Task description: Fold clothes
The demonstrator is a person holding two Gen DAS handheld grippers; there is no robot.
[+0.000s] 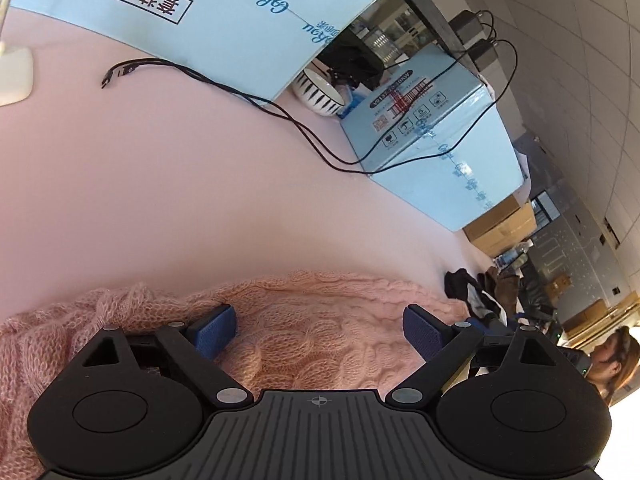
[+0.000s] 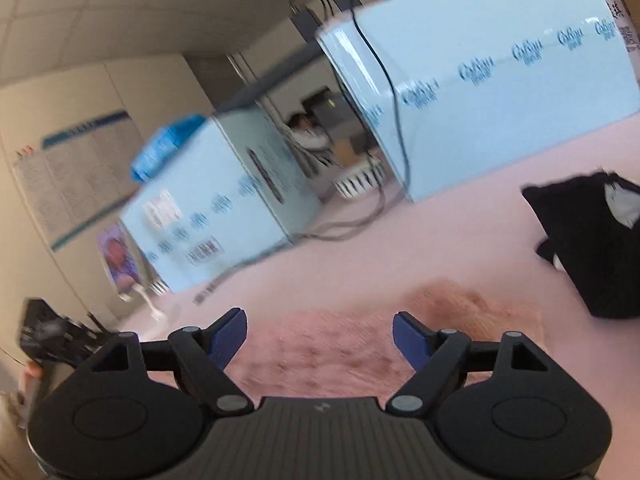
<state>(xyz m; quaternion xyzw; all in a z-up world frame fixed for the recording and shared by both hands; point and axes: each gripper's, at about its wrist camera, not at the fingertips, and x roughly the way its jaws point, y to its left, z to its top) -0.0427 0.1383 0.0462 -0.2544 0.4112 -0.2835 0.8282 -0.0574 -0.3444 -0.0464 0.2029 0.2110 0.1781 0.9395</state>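
Note:
A pink cable-knit sweater (image 1: 312,320) lies bunched on the pink table (image 1: 180,200), right under my left gripper (image 1: 320,330). That gripper's blue pads (image 1: 212,330) stand wide apart over the knit and pinch nothing. In the blurred right wrist view the same pink sweater (image 2: 340,344) lies below and ahead of my right gripper (image 2: 318,338). The right gripper is open, its pads (image 2: 228,338) clear of the fabric. A black garment (image 2: 592,240) lies on the table to the right of it.
Light blue cartons (image 1: 432,152) (image 2: 500,92) stand along the far side of the table, with black cables (image 1: 256,100) trailing over them and the tabletop. A striped bowl (image 1: 320,92) sits between the cartons. A person (image 1: 612,360) is at the right edge.

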